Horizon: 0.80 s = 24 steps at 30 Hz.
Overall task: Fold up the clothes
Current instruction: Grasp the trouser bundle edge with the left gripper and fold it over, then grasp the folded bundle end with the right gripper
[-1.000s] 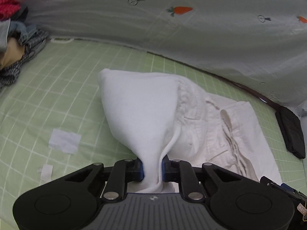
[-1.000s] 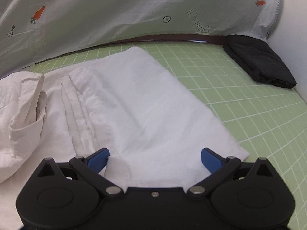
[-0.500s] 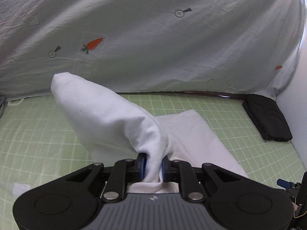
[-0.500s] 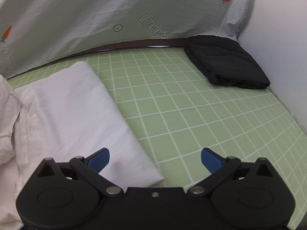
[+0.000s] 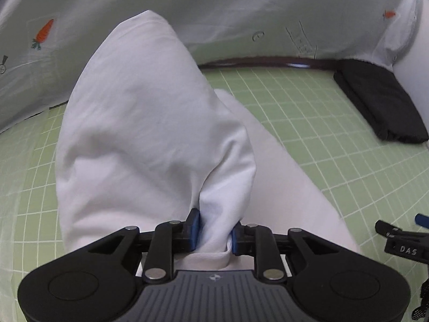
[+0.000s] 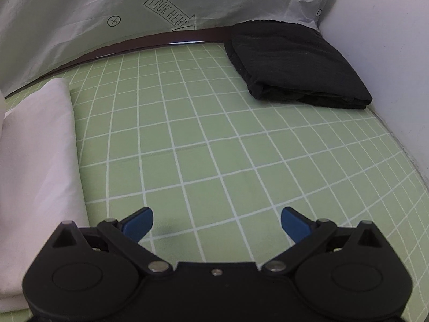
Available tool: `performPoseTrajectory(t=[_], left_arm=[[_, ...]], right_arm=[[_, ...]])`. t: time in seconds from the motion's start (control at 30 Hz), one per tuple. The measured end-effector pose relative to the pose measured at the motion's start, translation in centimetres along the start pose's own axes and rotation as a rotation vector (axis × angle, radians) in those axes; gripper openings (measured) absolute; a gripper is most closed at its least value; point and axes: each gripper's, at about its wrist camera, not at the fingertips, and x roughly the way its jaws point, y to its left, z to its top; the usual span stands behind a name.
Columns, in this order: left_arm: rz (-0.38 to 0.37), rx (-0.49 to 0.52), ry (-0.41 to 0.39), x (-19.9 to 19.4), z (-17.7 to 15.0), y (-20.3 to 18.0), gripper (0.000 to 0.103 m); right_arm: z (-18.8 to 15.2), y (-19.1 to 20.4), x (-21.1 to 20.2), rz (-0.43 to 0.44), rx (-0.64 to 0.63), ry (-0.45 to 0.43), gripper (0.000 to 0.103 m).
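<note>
Two views, diff info. Left wrist cam: left gripper (image 5: 213, 232) pinched tight on a bunched edge of the white garment (image 5: 150, 134), cloth lifted into a tall hump that blocks most of the view ahead; rest of it lies flat on the green grid mat (image 5: 335, 139) just right of the hump. Right gripper (image 5: 402, 244) only partly seen at far right edge there. Right wrist cam: right gripper (image 6: 216, 221) spread wide, nothing between the blue pads, over bare mat (image 6: 214, 139); flat white garment (image 6: 37, 145) at its left. Folded black garment (image 6: 292, 67) sits in the far right corner against a white wall (image 6: 388, 53). Pale carrot-print sheet (image 5: 241, 8) hangs behind w/ a dark rail (image 6: 134, 44) along mat's back edge.
</note>
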Motion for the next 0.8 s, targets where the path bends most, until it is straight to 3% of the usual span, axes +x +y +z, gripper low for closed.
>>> performPoseTrajectory(t=[0.2, 0.3, 0.33, 0.37, 0.43, 0.73, 0.8], left_arm=[[0.037, 0.005, 0.042, -0.7, 0.9, -0.4, 0.026], [0.000, -0.043, 0.038, -2.6, 1.5, 0.7, 0.036], [-0.039, -0.067, 0.022, -3.4, 1.7, 1.1, 0.054], [-0.097, -0.102, -0.009, -4.6, 1.7, 1.7, 0.080], [-0.116, -0.121, -0.030, -5.5, 1.3, 2.5, 0.093], [-0.195, -0.203, -0.124, -9.5, -0.2, 5.8, 0.093], [-0.176, -0.263, -0.092, -9.1, -1.5, 7.4, 0.093]], right_arm=[[0.1, -0.2, -0.5, 0.025, 0.015, -0.013, 0.103], [0.3, -0.1, -0.7, 0.042, 0.044, -0.013, 0.103], [0.3, 0.1, -0.9, 0.047, 0.047, -0.015, 0.103], [0.3, 0.4, -1.2, 0.051, 0.044, -0.020, 0.103], [0.2, 1.0, -1.8, 0.060, 0.038, -0.031, 0.103], [-0.2, 3.6, -4.6, 0.142, 0.023, -0.069, 0.103], [0.3, 4.1, -4.4, 0.205, 0.040, -0.052, 0.103]])
